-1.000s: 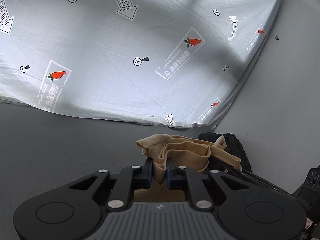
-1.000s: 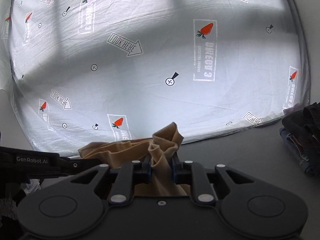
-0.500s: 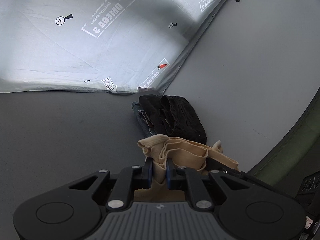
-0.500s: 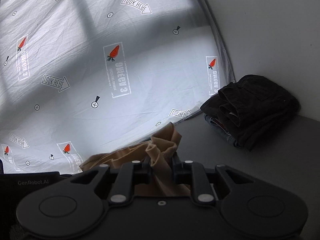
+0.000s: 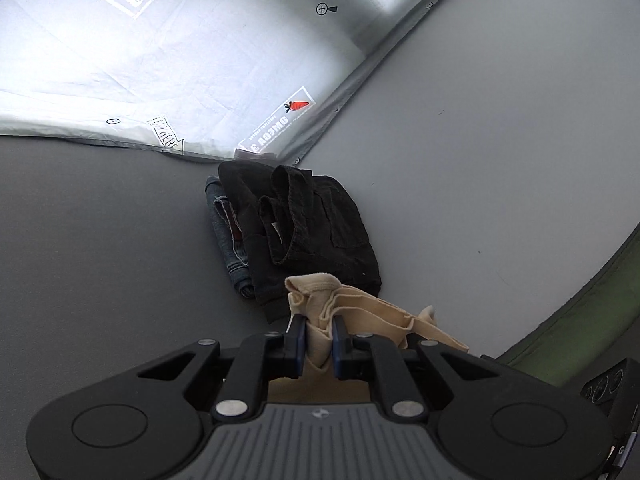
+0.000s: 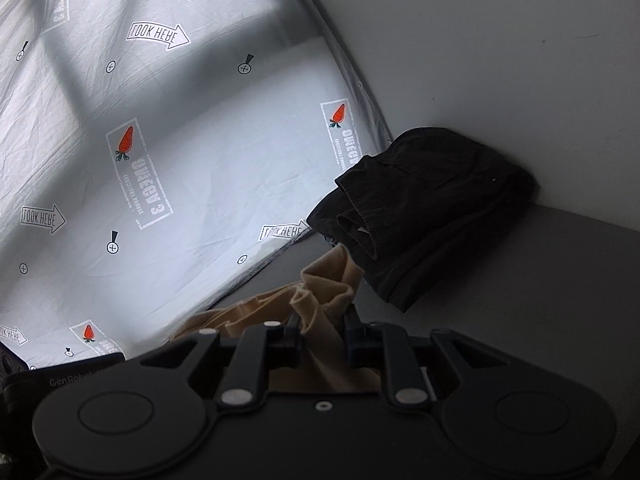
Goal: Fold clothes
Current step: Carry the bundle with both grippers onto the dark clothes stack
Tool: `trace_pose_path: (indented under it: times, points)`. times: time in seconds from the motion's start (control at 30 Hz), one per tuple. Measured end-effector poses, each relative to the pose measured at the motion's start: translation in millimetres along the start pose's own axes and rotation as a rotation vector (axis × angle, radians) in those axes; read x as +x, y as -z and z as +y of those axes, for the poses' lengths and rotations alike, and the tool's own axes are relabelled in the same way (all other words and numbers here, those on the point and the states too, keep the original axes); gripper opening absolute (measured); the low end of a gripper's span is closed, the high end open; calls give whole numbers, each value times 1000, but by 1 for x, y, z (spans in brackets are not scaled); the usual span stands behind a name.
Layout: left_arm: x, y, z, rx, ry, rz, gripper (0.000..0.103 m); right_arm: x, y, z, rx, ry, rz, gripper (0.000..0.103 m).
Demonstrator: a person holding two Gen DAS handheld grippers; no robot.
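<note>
1. Grey desk (image 5: 100, 248): fills the lower and right parts of both views, under everything listed here.

2. Printed white sheet (image 5: 180, 60): upper left of the left wrist frame, also most of the left half of the right wrist frame (image 6: 180, 152). It carries carrot stamps, "LOOK HERE" arrows and small cross marks. Its corner ends just beside the stack.

3. Stack of folded clothes: a black garment (image 5: 312, 220) on top, blue jeans (image 5: 228, 236) showing beneath at its left edge. It is at frame centre in the left wrist view and right of centre in the right wrist view (image 6: 432, 208).

4. Beige garment (image 5: 360, 312): bunched and strung between your two tools, low centre in both frames (image 6: 320, 292), just in front of the stack's near edge.

5. Your left tongs (image 5: 319, 344): nearly closed, pinching a fold of the beige garment.

6. Your right tongs (image 6: 322, 340): nearly closed, gripping another bunch of the same garment.
</note>
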State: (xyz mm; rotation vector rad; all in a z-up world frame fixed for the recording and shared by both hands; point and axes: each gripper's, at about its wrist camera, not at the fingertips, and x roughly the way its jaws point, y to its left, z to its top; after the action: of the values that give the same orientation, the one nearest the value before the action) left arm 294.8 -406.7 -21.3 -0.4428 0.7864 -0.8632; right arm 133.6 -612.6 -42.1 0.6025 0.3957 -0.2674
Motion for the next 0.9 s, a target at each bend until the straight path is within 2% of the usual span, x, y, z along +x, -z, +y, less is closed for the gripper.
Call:
trace_pose_path:
  times: [0.07,0.2,0.27,0.33,0.43,0.57,0.63,0.8,0.9]
  points:
    - [23,4,-17,-21,-39,-30,14,11,-16,-25,-1,-41,25,19]
    - [68,15,-48,-89,-62,-102,14,36,-61,-80,-45,-123,84,19]
    - [93,12,-62,-116,-67,-115,14,46,-84,-99,-82,-132,85,19]
    - [118,5,-78,-131,-76,-121,13,55,-109,-113,-113,-133,76,19]
    - [146,-17,-102,-114,-63,-172,13,72,-145,-125,-152,-141,49,19]
    - [182,-63,-118,-54,-29,-246,10,108,-195,-138,-172,-169,-10,19]
    - [202,-82,-117,-14,-46,-269,10,139,-217,-143,-140,-192,-22,19]
    - [265,-130,-84,-19,-106,-250,10,229,-249,-148,-143,-197,-7,19]
    - [287,-142,-62,22,-196,-223,10,286,-263,-152,-154,-179,17,18]
